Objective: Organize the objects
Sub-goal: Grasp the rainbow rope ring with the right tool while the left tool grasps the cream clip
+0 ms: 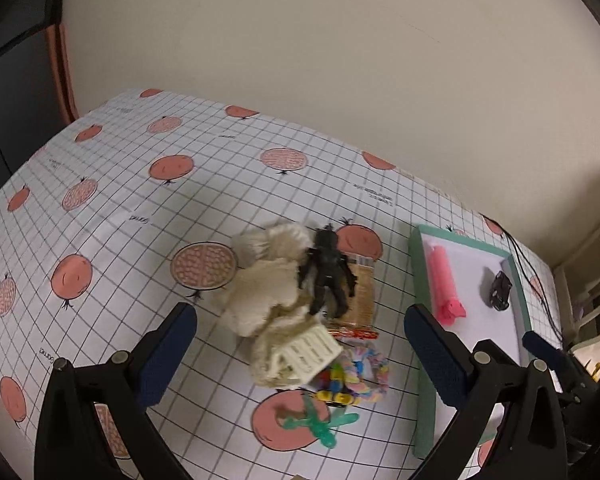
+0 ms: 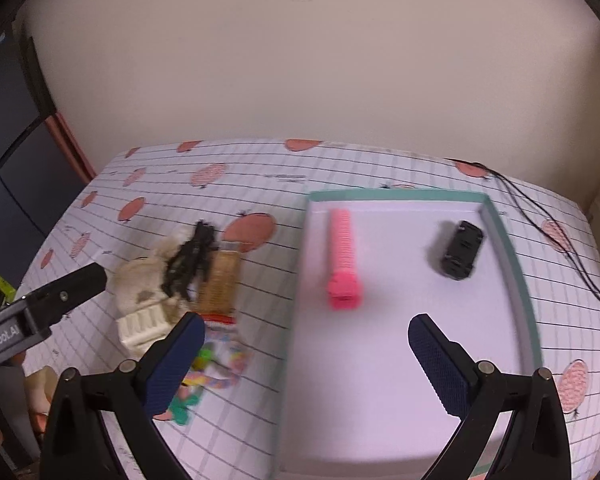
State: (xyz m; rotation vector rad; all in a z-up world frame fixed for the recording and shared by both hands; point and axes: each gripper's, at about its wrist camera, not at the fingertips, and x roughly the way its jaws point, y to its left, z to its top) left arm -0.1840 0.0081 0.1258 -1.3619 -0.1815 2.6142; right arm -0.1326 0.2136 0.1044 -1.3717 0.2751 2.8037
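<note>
A pile lies on the gridded cloth: a cream plush toy (image 1: 260, 292) with a paper tag, a black figure (image 1: 327, 272) on top, a tan packet (image 1: 363, 292), a pastel rope ring (image 1: 370, 372) and a green rubber toy (image 1: 316, 420). A teal-rimmed tray (image 2: 512, 248) holds a pink ribbed toy (image 2: 342, 256) and a black toy car (image 2: 460, 250). My left gripper (image 1: 300, 356) hangs open above the pile, empty. My right gripper (image 2: 304, 364) hangs open over the tray's near left edge, empty. The plush (image 2: 144, 296) and the left gripper's finger (image 2: 72, 286) show at left in the right wrist view.
The table cloth (image 1: 140, 184) with red fruit prints runs back to a plain wall. Black cables (image 2: 548, 240) trail over the table right of the tray. Dark furniture stands beyond the table's left edge.
</note>
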